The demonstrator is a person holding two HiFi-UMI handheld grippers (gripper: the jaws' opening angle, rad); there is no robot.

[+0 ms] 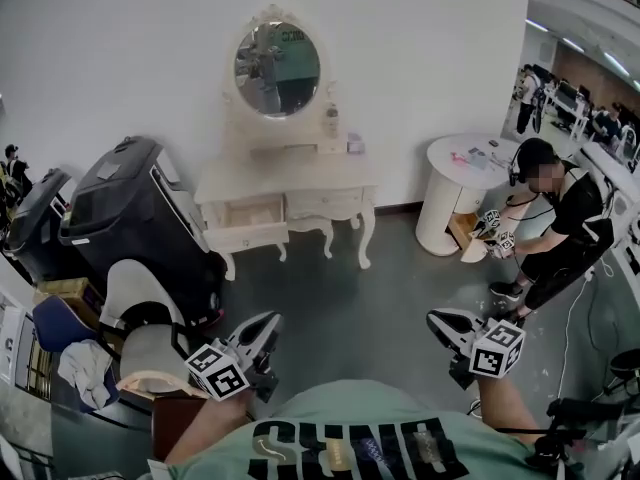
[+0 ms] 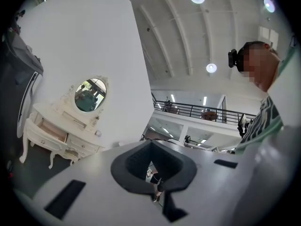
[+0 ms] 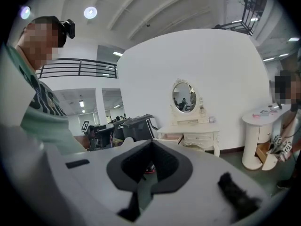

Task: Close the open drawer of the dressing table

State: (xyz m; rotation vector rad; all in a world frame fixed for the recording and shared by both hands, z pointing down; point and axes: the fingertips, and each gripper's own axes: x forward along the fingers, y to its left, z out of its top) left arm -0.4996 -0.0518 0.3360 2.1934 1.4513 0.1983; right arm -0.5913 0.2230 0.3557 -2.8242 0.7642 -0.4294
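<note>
The white dressing table stands against the far wall under an oval mirror. Its left drawer is pulled out; the right one is flush. My left gripper and right gripper hover low in the head view, well short of the table, both shut with nothing held. The left gripper view has the table small at the left with the open drawer, beyond the left gripper. Past the right gripper, the table and drawer sit mid-frame.
Black suitcases and a white chair crowd the floor left of the table. A round white pedestal table stands at the right, where a crouching person works. Grey floor lies between me and the dressing table.
</note>
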